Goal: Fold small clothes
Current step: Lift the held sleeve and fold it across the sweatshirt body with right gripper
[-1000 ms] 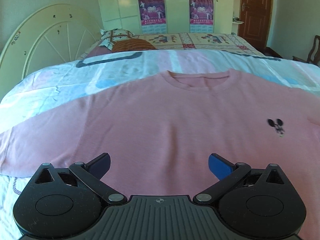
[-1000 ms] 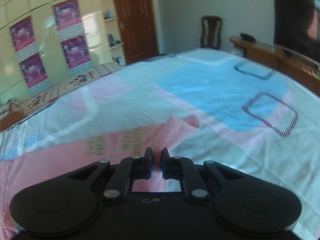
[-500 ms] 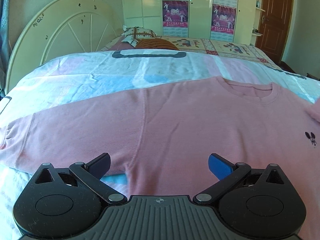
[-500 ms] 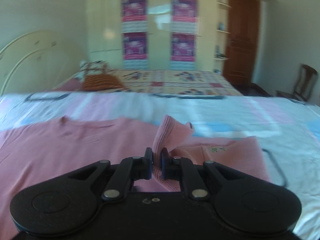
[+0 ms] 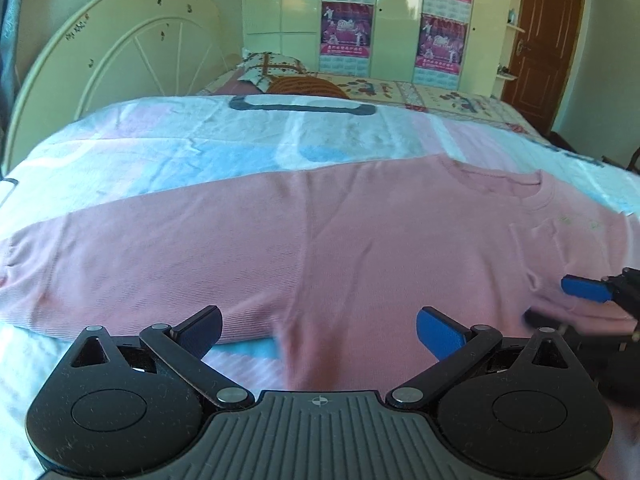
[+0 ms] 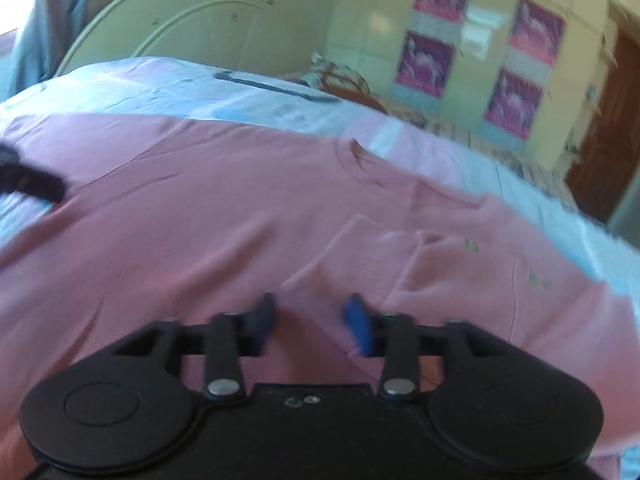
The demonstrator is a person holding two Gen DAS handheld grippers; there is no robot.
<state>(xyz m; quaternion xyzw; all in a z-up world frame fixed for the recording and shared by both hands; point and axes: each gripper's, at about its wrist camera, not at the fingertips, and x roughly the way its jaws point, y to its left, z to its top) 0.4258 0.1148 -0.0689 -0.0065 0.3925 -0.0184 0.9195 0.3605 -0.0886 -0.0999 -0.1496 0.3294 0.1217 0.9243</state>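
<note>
A pink long-sleeved shirt (image 5: pixel 360 240) lies flat on the bed, collar (image 5: pixel 504 188) at the far side. Its left sleeve (image 5: pixel 120 256) stretches out to the left. Its right sleeve (image 6: pixel 440 264) lies folded over the chest. My left gripper (image 5: pixel 318 328) is open and empty, low over the shirt's left armpit. My right gripper (image 6: pixel 312 316) is open just above the folded sleeve's cuff end; it also shows in the left wrist view (image 5: pixel 560 300) at the right edge. A left finger (image 6: pixel 36 184) shows at the right wrist view's left edge.
The bed has a pale blue, pink and white patterned cover (image 5: pixel 224 148). A cream round headboard (image 5: pixel 132 52) stands at the left. A pillow (image 5: pixel 272 70), a second bed, cream wardrobes with posters (image 5: pixel 346 28) and a brown door (image 5: pixel 548 44) lie beyond.
My right gripper carried the right sleeve leftward over the chest, then opened and let it go. My left gripper shifted left toward the left sleeve and stayed open.
</note>
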